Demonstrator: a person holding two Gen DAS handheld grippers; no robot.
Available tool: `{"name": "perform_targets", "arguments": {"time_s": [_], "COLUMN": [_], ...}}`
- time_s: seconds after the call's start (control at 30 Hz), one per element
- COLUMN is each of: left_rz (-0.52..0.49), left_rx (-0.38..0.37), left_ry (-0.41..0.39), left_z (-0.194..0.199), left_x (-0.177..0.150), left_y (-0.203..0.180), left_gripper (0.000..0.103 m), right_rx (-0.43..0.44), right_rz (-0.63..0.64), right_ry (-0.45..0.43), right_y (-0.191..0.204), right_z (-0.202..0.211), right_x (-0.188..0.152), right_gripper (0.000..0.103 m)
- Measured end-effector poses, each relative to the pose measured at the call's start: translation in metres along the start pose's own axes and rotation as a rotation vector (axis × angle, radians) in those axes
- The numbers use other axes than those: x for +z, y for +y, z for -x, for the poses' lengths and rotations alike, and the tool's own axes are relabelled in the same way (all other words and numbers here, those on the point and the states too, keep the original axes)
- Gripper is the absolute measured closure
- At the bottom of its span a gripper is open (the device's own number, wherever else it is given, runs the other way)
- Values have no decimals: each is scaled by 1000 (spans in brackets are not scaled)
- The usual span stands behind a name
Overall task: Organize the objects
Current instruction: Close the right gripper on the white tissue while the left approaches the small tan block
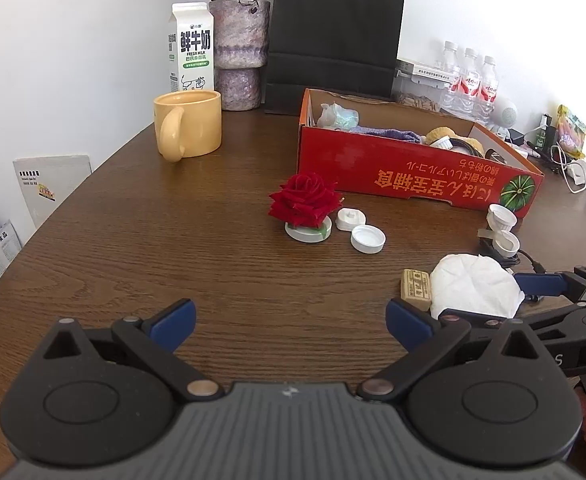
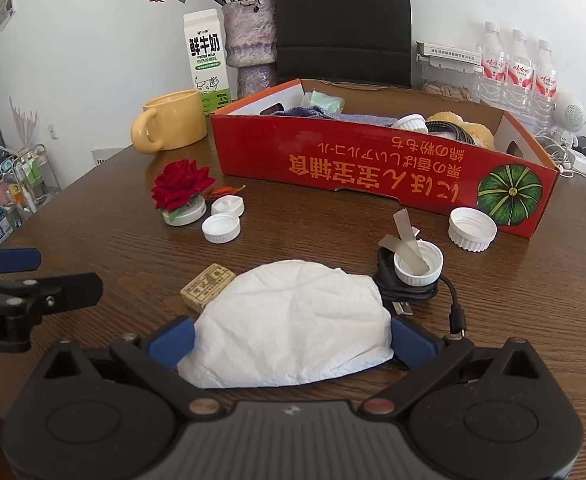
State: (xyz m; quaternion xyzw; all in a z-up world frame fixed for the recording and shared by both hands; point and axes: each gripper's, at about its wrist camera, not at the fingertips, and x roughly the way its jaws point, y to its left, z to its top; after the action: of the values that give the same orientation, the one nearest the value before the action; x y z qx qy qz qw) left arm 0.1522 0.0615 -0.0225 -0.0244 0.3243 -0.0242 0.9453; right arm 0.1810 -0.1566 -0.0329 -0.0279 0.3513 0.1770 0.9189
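Step in hand: your right claw (image 2: 293,338) straddles the crumpled white tissue (image 2: 293,320) on the bench (image 2: 293,224); whether the pads bear on it, you cannot tell.
Left claw (image 1: 291,320): spread apart, empty.
Next move: judged, close gently, lift, carry to the red cardboard box (image 2: 373,168) beyond.
Materials: tissue soft, creased, compressible; box stiff, printed; bench dark wood-grain; ribbed white plastic caps (image 2: 472,228) nearby.

Behind the table stand a milk carton (image 1: 191,46), a vase (image 1: 240,54) (wilted roses) and perhaps three water bottles (image 1: 470,80).
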Motion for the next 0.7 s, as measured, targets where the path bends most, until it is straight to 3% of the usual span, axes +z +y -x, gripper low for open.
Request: {"name": "perform_targets", "arguments": {"time_s": [0.17, 0.4, 0.5, 0.6, 0.7], "left_rz": [1, -2, -7, -10, -22], "left_rx": [4, 8, 4, -7, -19], "left_ry": [-2, 6, 7, 7, 13], "left_z": [1, 0, -1, -2, -6], "left_x": [0, 0, 0, 1, 2], "left_y": [-1, -6, -10, -15, -24], "left_gripper": [0, 0, 0, 0, 0], "right_rx": [7, 44, 67, 83, 86], "right_rz": [4, -3, -10, -25, -50], "right_ry": [-20, -53, -83, -111, -146], "right_y": [0, -2, -4, -8, -16], "right_z": [2, 13, 21, 29, 38], "right_x": [-3, -5, -5, -4, -2], "right_gripper": [2, 30, 48, 57, 57]}}
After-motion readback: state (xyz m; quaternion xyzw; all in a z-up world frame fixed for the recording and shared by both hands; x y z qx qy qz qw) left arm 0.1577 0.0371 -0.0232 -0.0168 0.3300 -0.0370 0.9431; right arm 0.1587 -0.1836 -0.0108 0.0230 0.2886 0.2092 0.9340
